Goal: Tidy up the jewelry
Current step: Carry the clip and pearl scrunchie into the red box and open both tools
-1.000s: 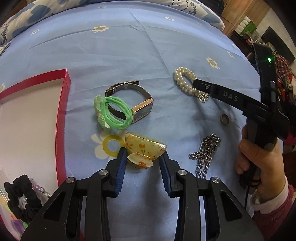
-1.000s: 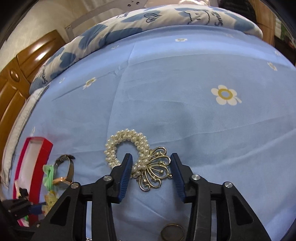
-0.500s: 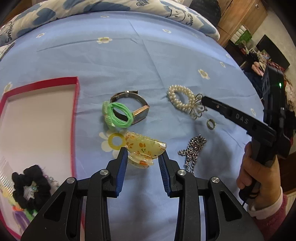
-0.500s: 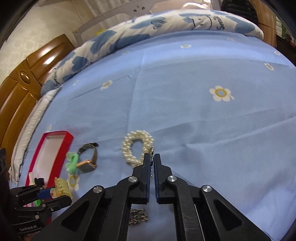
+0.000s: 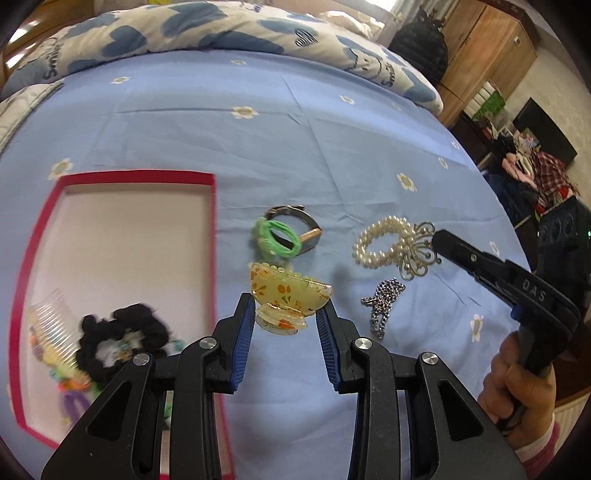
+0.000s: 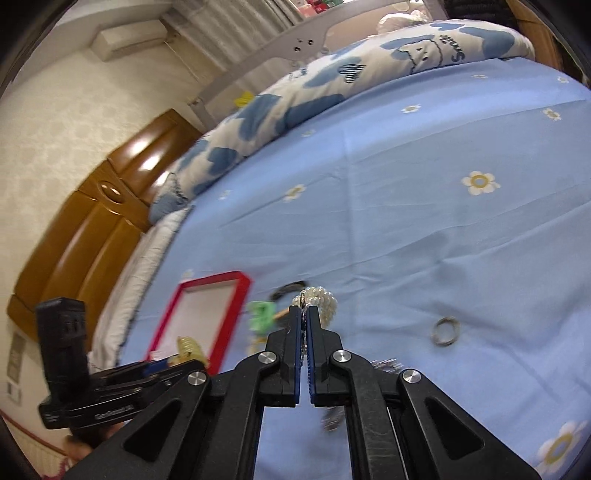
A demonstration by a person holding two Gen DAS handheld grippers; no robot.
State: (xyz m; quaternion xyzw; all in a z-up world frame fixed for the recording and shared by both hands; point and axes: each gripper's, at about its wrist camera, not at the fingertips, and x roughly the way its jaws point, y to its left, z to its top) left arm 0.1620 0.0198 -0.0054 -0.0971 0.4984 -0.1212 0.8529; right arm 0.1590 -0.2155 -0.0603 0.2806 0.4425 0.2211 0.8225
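My left gripper (image 5: 285, 308) is shut on a yellow flowered hair claw (image 5: 288, 295) and holds it above the blue sheet, right of the red-rimmed box (image 5: 212, 236). My right gripper (image 6: 304, 316) is shut on the gold ornament of a pearl bracelet (image 6: 325, 301), lifted off the bed; it also shows in the left wrist view (image 5: 388, 245). A watch (image 5: 295, 229) with a green hair tie (image 5: 277, 240) around it lies on the sheet. A silver chain (image 5: 384, 299) lies below the bracelet. A ring (image 6: 445, 330) lies on the sheet.
The box holds a black scrunchie (image 5: 118, 339), a clear comb (image 5: 48, 321) and small colourful clips. A blue and white quilt (image 5: 221, 29) lies along the far bed edge. Wooden furniture (image 5: 476, 55) stands at the right.
Both grippers have risen with their loads. The right gripper closed on the bracelet's ornament and lifted it. The left gripper carried the claw up and towards the box.
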